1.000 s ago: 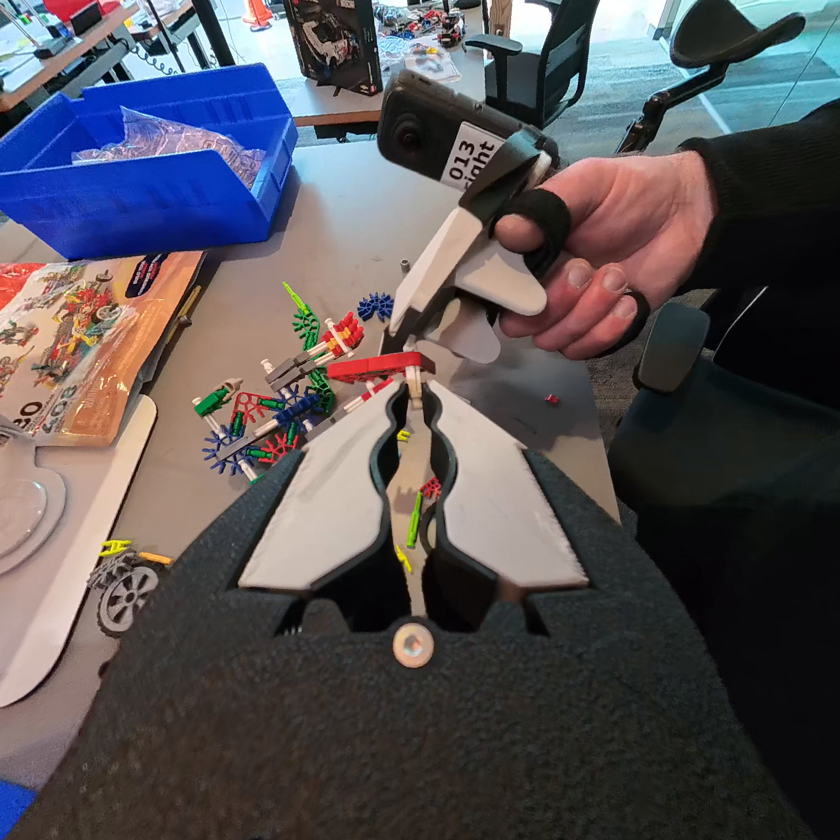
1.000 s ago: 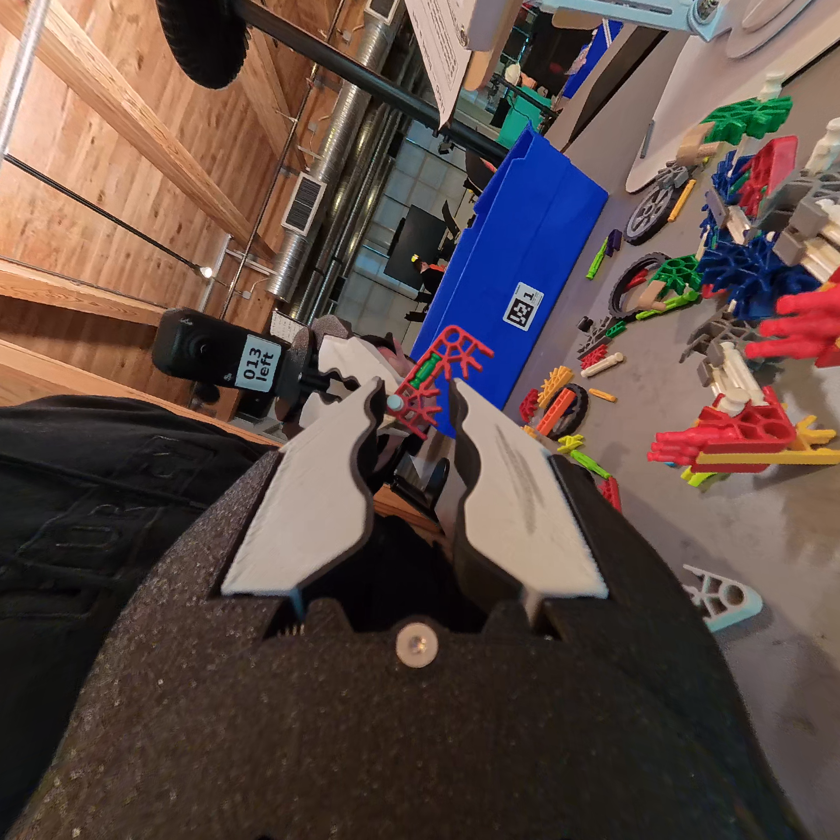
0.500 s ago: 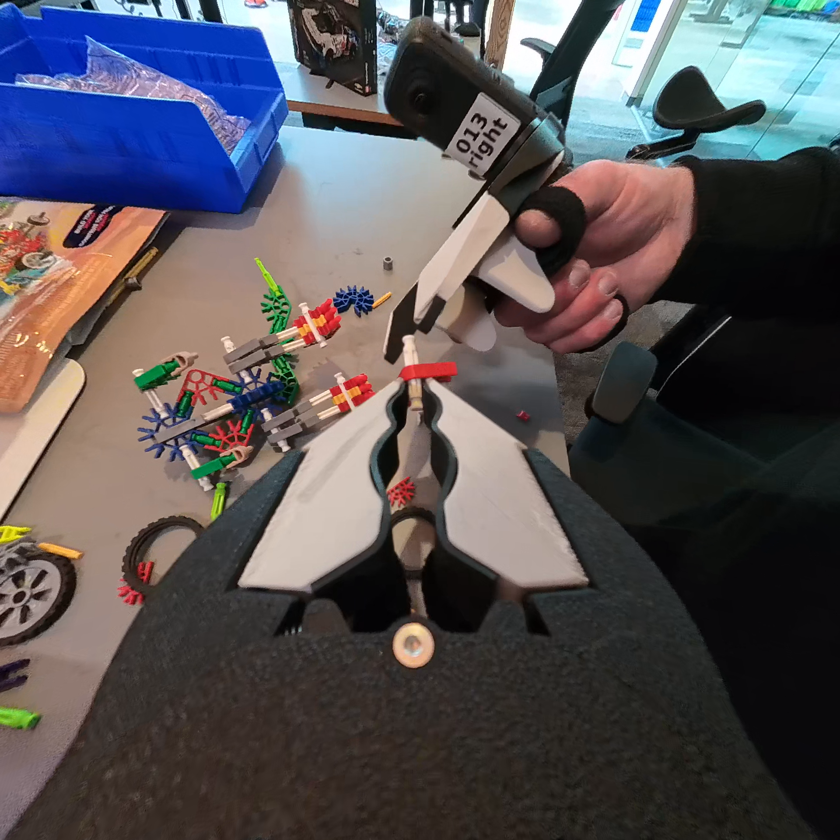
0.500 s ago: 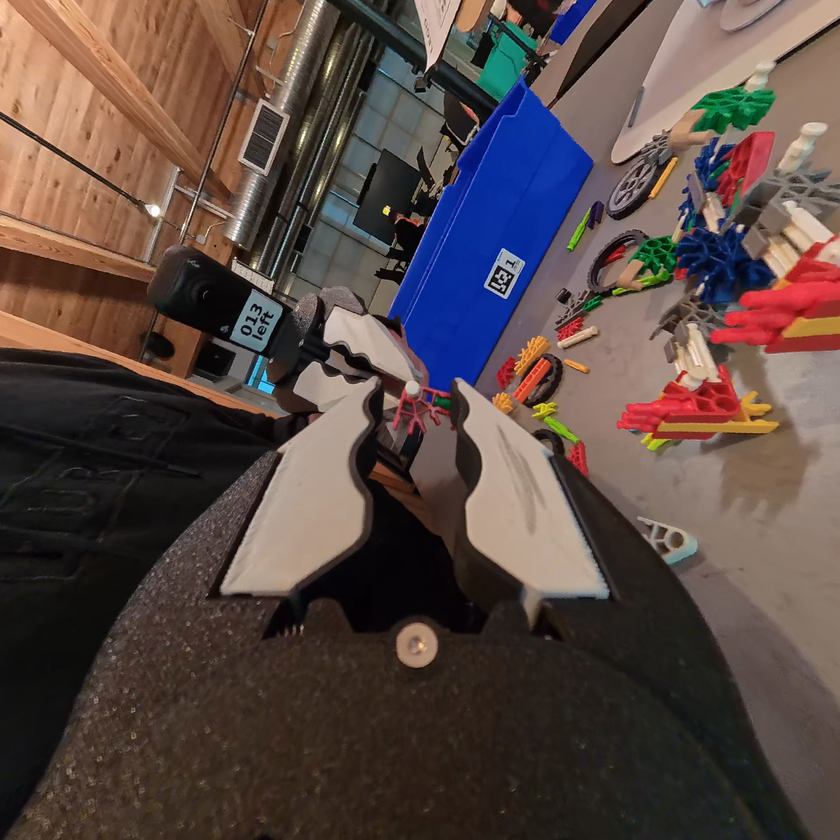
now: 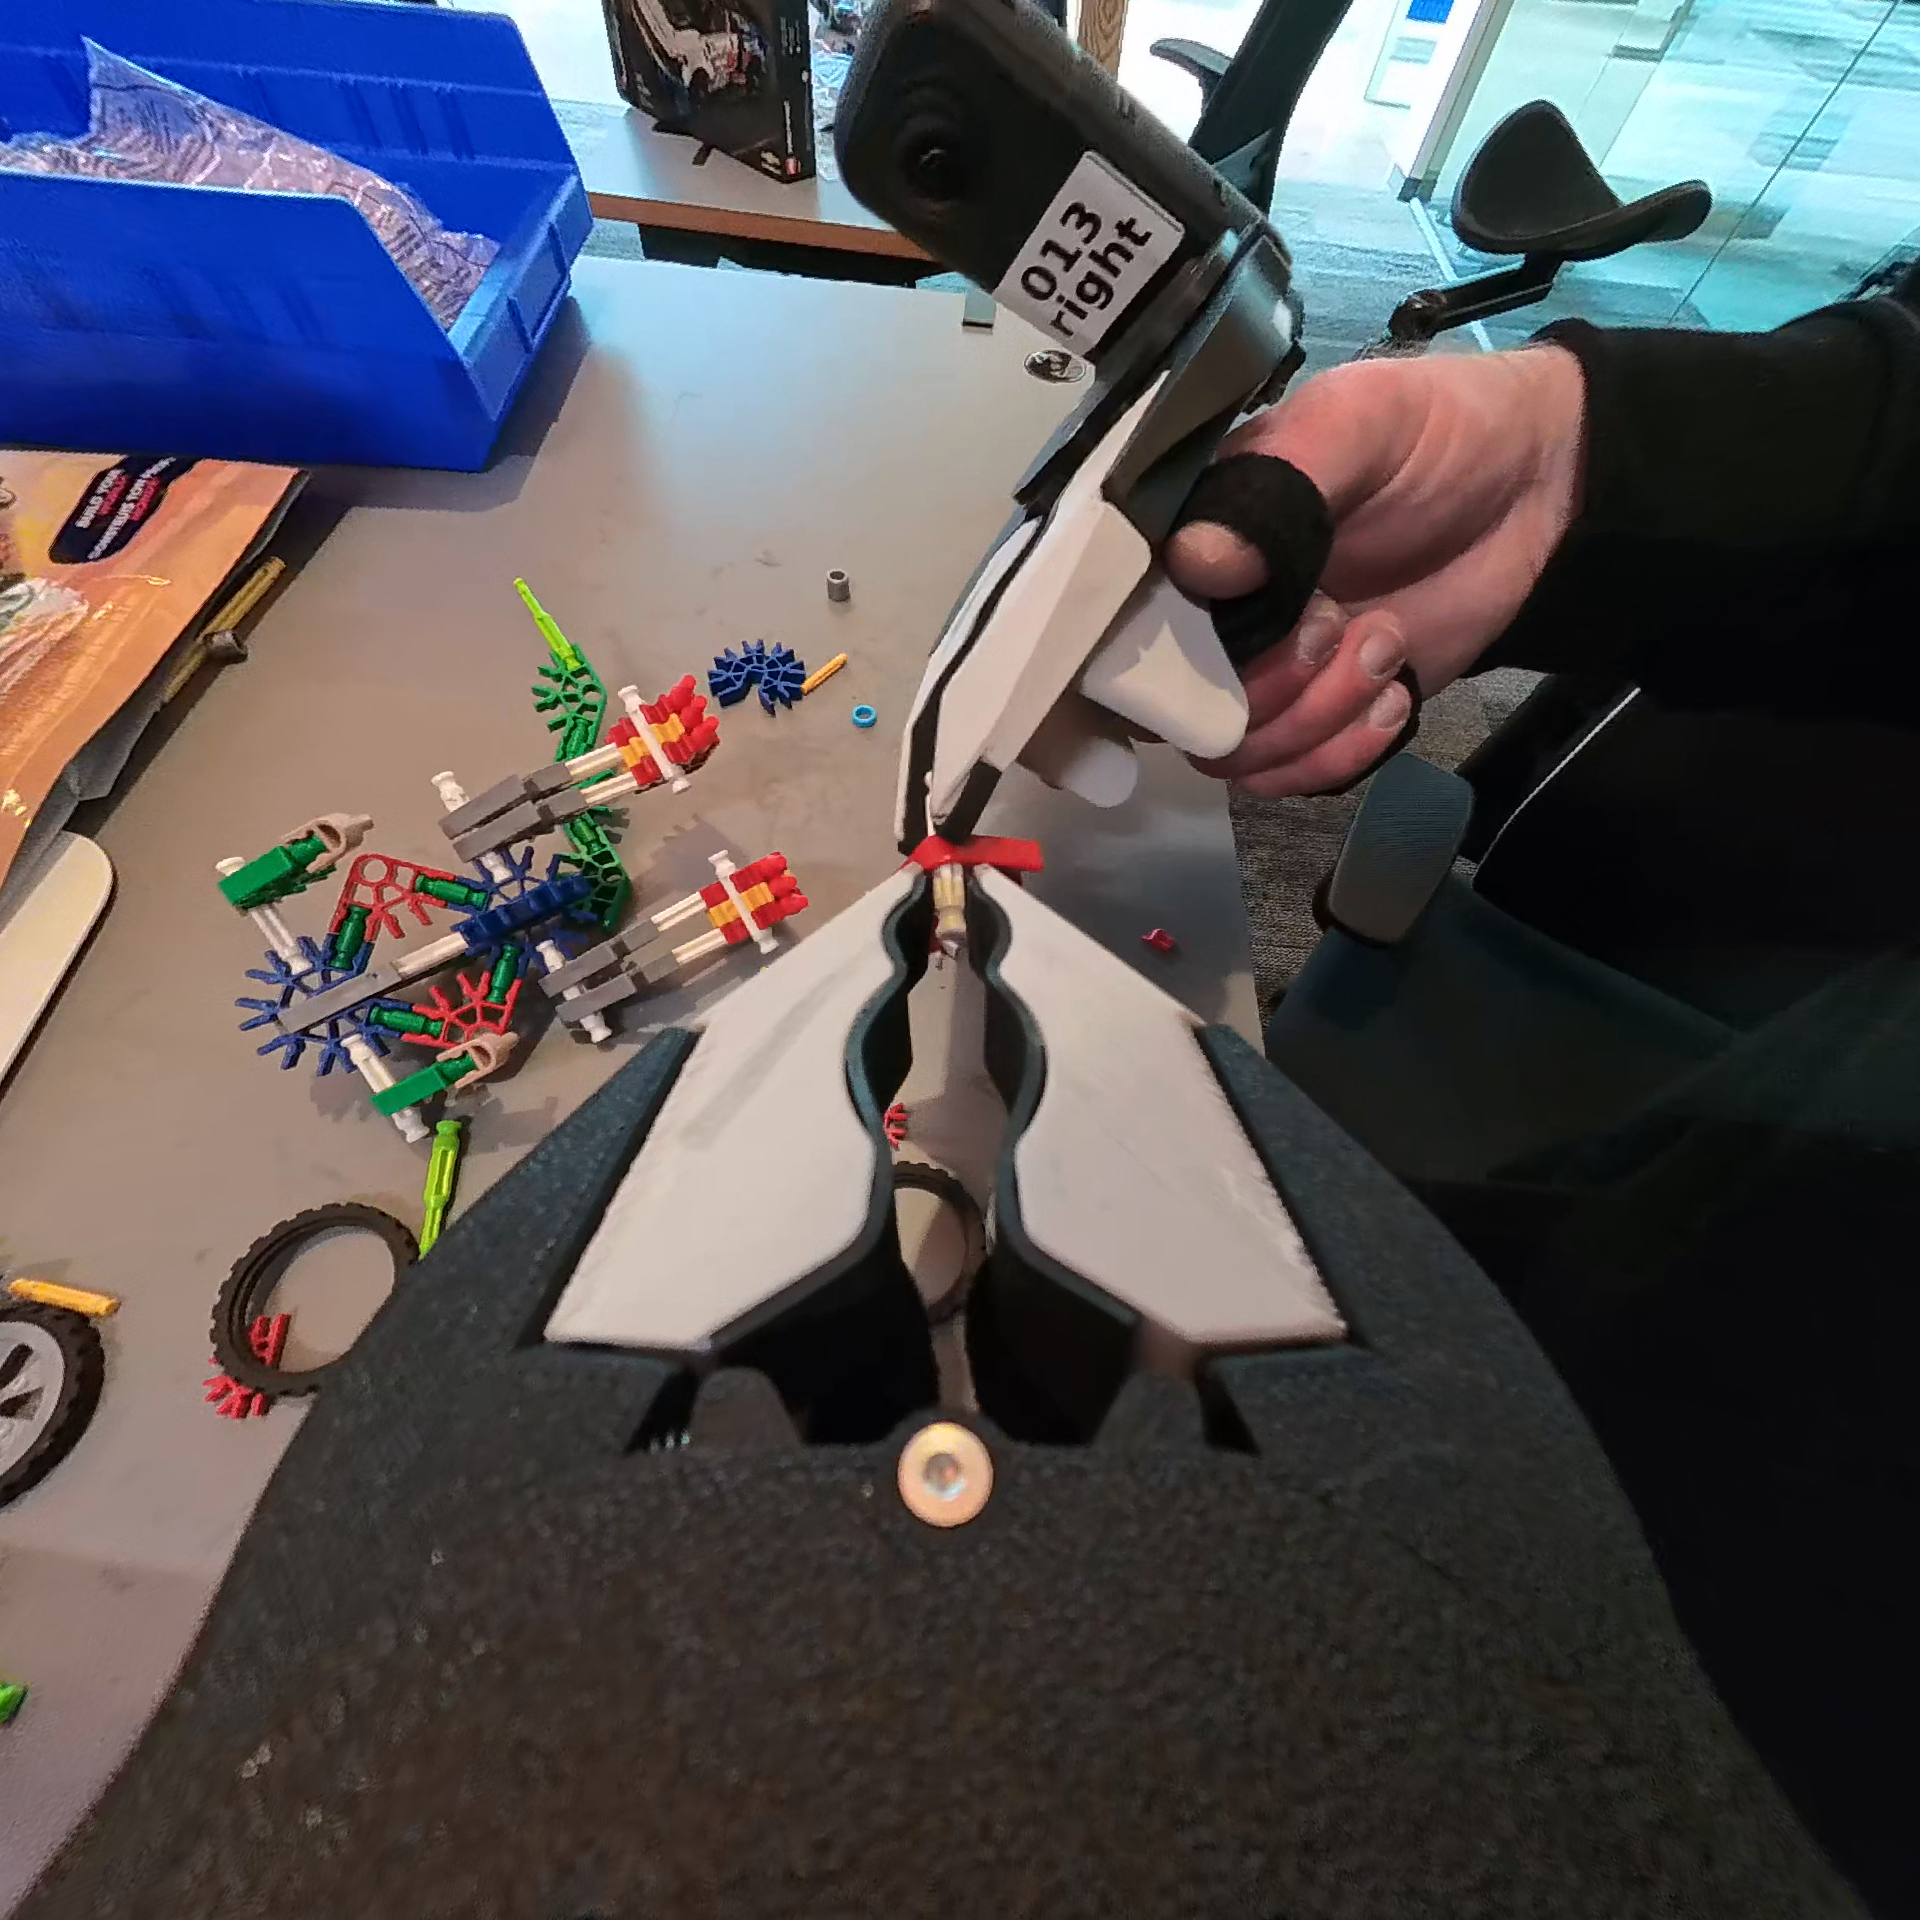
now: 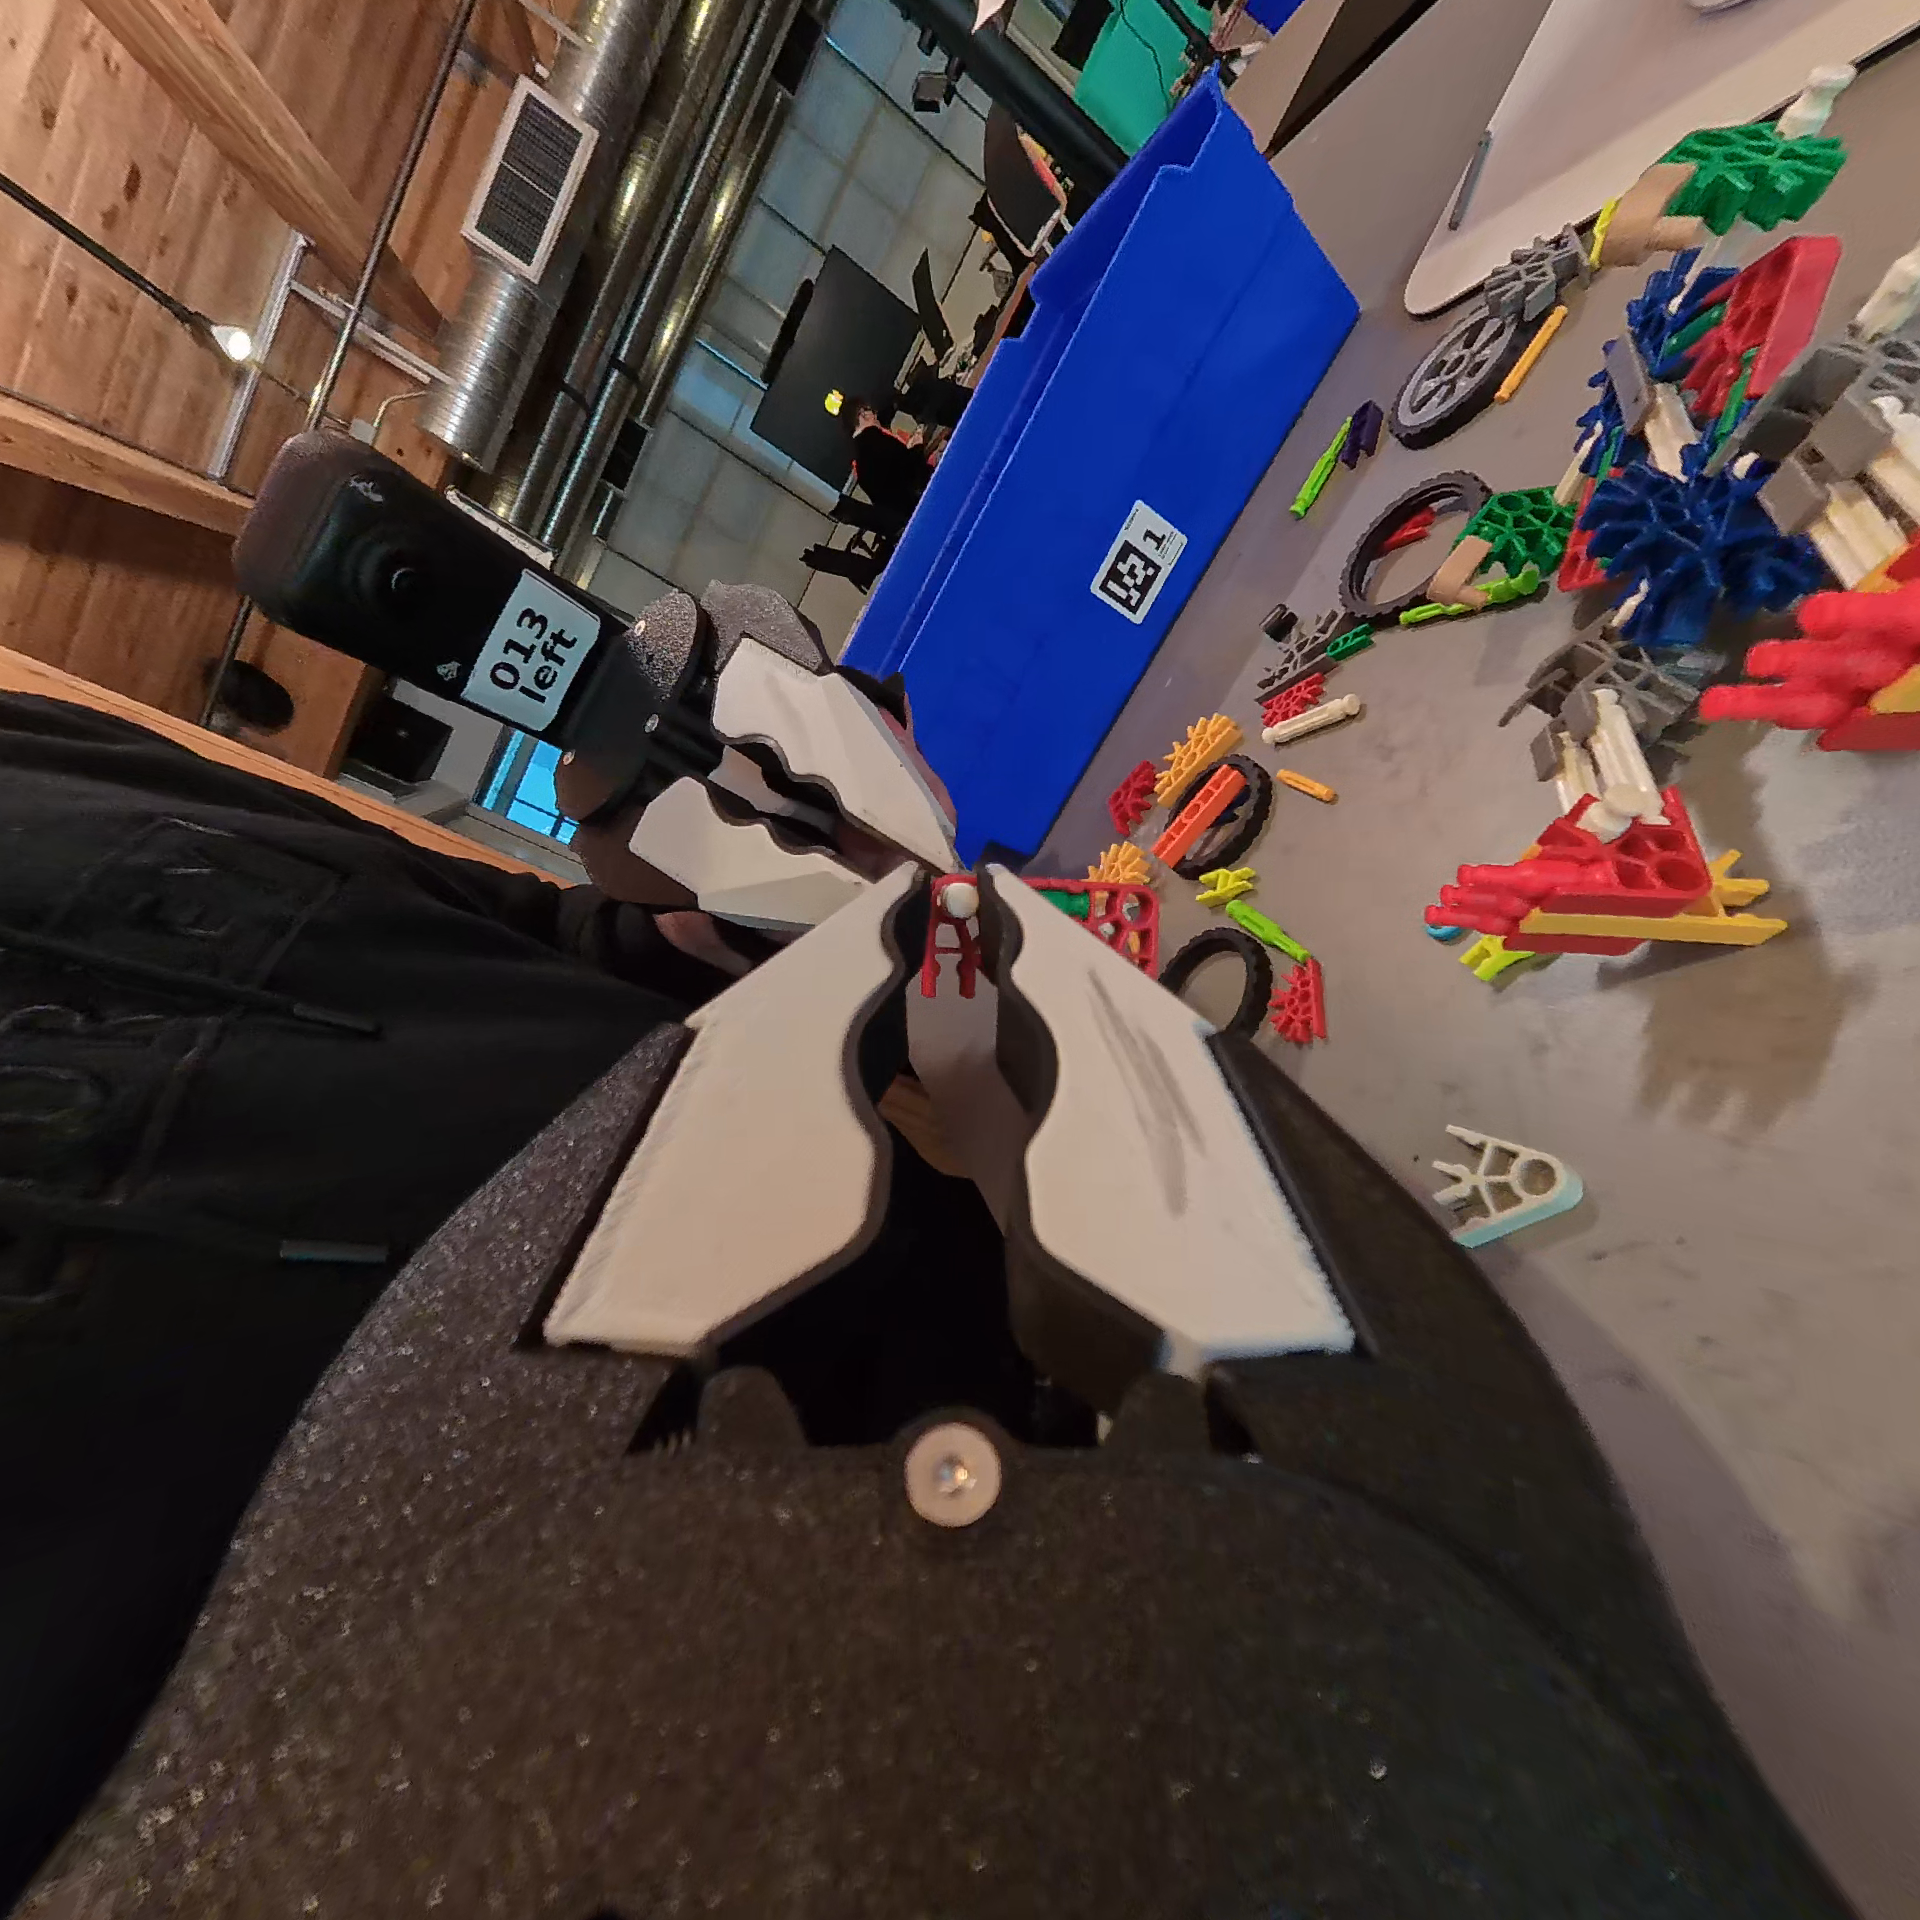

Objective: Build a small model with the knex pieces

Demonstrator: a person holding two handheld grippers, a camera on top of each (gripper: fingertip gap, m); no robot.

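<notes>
Left wrist view: white rod point(image 5: 950, 902) pinched between the tips of the left gripper point(image 5: 948, 896), held above the grey table point(image 5: 727, 447); the right gripper point(image 5: 940, 821) meets it at the red connector point(image 5: 971, 854)
Right wrist view: right gripper point(image 6: 961, 902) clamped on the red connector point(image 6: 951, 951), rod end poking through; left gripper point(image 6: 940, 857) tip to tip, blue bin point(image 6: 1122, 436) behind
Why: judged, each holds one piece so the two can be pressed together
</notes>
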